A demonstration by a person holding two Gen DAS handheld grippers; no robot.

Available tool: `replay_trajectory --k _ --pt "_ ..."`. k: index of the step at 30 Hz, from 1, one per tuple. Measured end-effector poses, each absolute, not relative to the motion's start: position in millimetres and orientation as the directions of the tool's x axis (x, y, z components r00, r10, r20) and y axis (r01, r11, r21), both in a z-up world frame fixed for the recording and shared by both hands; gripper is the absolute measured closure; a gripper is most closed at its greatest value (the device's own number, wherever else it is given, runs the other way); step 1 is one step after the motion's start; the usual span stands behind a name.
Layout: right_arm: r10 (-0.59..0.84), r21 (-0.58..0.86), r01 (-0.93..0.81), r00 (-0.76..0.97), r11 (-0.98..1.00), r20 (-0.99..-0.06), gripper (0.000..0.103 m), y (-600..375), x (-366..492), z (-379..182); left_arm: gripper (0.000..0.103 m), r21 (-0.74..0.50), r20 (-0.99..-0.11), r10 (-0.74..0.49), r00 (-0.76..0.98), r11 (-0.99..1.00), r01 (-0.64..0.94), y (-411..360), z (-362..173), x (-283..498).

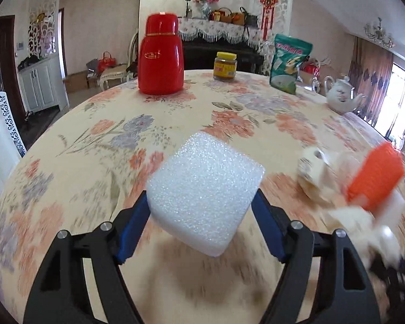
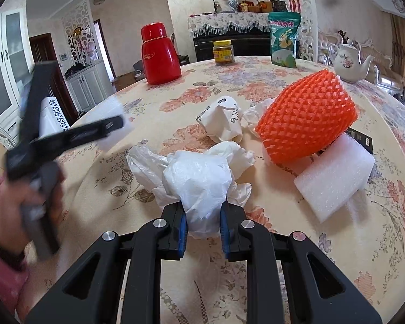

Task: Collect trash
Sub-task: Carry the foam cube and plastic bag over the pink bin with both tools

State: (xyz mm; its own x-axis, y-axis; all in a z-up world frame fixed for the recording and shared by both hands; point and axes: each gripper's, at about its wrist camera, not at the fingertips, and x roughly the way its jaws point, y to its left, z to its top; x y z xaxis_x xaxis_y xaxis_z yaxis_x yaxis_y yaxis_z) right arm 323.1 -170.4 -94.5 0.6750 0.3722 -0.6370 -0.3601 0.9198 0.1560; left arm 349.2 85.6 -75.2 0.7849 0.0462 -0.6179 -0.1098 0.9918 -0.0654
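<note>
presently: left gripper (image 1: 202, 213) jaws wide, clamping foam block (image 1: 205, 191) aloft; right gripper (image 2: 203, 229) jaws narrow, pinching plastic bag (image 2: 199, 181) on table (image 2: 337, 243). net (image 2: 307, 121) at 1 o'clock. carry level, grip firm.

- Two white foam blocks: one foam block (image 1: 205, 193) between the left jaws, one second foam block (image 2: 334, 181) lying right of the right jaws.
- One orange foam net (image 2: 306, 118) (resting partly on that second block).
- One white plastic bag (image 2: 199, 186) between the right jaws.
- One crumpled paper cup (image 2: 224, 121) beyond the right jaws.
- One red thermos (image 2: 159, 54), one yellow-lidded jar (image 2: 223, 53), one green pouch (image 2: 283, 39), one teapot (image 2: 349, 60), all far ahead on the tabletop (image 2: 154, 102).
</note>
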Motion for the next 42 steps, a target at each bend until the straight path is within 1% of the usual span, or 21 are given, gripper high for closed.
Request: replay_trajectory --k 9,15,22,28,31,37,42 --pt "0.364 0.128 -0.368 0.694 0.921 -0.621 0.084 -167.0 318.0 -90.7 0.029 -0.050 -0.593 0.070 0.802 0.991 -0.123 66.3 -65.7 253.4" --pt "0.351 0.094 -0.372 0.722 0.924 -0.596 0.084 -164.0 309.7 -86.3 0.029 -0.083 -0.575 0.081 0.814 0.984 -0.156 67.3 -60.6 205.6" --pt "0.324 0.080 -0.344 0.748 0.936 -0.580 0.084 -168.2 306.4 -83.7 0.029 -0.088 -0.571 0.088 0.816 0.982 -0.167 72.8 -59.3 161.0" --pt "0.322 0.107 -0.325 0.736 0.940 -0.595 0.084 -170.2 305.7 -86.2 0.029 -0.088 -0.562 0.104 0.820 0.979 -0.184 81.0 -59.9 132.4" --pt "0.356 0.134 -0.348 0.722 0.928 -0.593 0.084 -166.1 289.6 -83.3 0.029 -0.089 -0.560 0.116 0.821 0.976 -0.199 88.9 -60.3 121.9" --pt "0.426 0.140 -0.428 0.701 0.893 -0.572 0.084 -140.4 248.0 -70.0 0.029 -0.079 -0.550 0.156 0.821 0.968 -0.237 105.4 -60.2 106.8" --pt "0.459 0.146 -0.464 0.686 0.874 -0.565 0.084 -122.1 224.1 -62.7 0.029 -0.065 -0.524 0.186 0.831 0.964 -0.256 115.7 -55.3 87.9"
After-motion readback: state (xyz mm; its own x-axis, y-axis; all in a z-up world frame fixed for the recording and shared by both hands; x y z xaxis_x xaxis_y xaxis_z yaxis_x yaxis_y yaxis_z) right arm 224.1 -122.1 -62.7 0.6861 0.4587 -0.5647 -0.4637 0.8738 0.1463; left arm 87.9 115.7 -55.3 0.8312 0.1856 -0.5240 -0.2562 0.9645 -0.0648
